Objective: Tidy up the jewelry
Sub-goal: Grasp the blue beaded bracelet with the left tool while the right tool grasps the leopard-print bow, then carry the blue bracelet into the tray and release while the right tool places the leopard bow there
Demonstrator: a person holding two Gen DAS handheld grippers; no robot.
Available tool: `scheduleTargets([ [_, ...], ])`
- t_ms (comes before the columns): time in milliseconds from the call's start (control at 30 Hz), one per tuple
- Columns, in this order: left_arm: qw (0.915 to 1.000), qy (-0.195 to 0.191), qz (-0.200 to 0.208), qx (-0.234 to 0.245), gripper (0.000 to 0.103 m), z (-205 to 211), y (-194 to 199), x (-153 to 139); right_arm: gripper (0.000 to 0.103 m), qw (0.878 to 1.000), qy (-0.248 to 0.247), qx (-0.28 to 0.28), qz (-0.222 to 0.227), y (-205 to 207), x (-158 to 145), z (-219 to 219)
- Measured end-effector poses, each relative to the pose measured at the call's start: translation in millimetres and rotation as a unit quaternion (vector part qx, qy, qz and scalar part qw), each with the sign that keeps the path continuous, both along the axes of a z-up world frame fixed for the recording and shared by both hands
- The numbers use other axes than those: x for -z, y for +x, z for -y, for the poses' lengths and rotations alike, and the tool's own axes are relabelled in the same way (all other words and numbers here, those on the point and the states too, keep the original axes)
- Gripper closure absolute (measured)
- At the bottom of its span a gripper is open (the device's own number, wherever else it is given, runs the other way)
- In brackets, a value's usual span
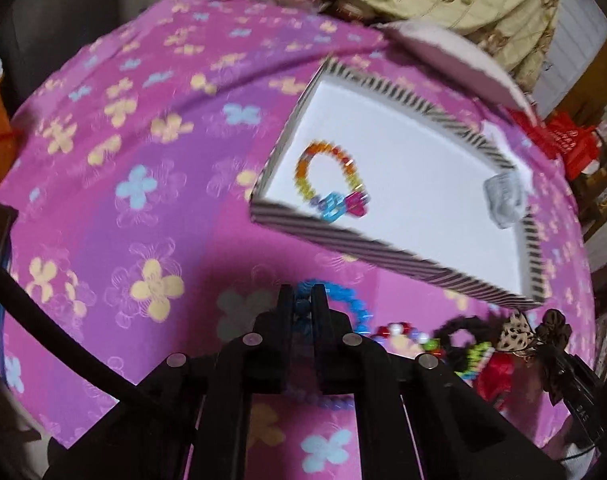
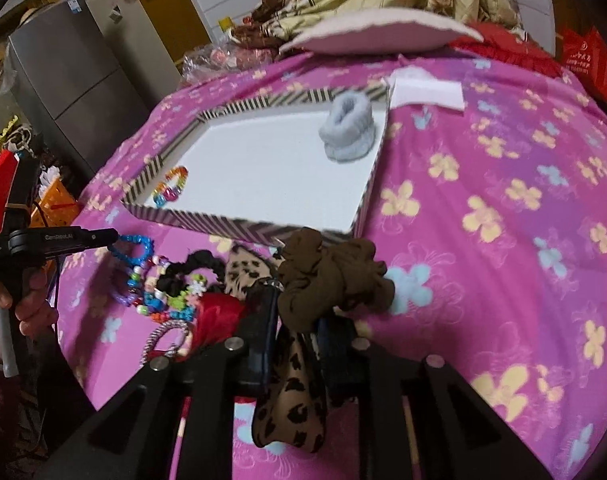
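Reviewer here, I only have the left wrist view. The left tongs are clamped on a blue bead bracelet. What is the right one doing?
Observer: The right tongs are shut on a brown scrunchie with a leopard-print tail, lifted just in front of the striped box.
Reviewer: Is that grey thing in the box jewelry?
Observer: No, the right view shows a pale grey fuzzy scrunchie, standing near the box's far right corner.
Reviewer: Anything behind the box?
Observer: A white card lies on the pink cloth there.
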State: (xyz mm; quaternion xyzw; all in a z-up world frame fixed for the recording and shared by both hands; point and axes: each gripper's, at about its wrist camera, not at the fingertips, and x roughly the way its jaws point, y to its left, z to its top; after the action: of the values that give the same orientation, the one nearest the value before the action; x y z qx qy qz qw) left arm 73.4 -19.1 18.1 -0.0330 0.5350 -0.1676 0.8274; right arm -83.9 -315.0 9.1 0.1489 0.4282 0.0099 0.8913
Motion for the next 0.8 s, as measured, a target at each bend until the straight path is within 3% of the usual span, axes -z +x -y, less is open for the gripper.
scheduleTargets([
  [367,0.9983,-0.009,0.055,0.016,0.090,8.8,-10.9,-60.2,0.084,0.999,-0.005,0.008,0.042,-11.1,-44.6,7.0],
  [800,0.9953,0.024,0.087,0.035,0.090,44.2,3.4,-85.0,0.084,0.999,-0.023,-0.004,0.047,23.1,-58.5,-1.0],
])
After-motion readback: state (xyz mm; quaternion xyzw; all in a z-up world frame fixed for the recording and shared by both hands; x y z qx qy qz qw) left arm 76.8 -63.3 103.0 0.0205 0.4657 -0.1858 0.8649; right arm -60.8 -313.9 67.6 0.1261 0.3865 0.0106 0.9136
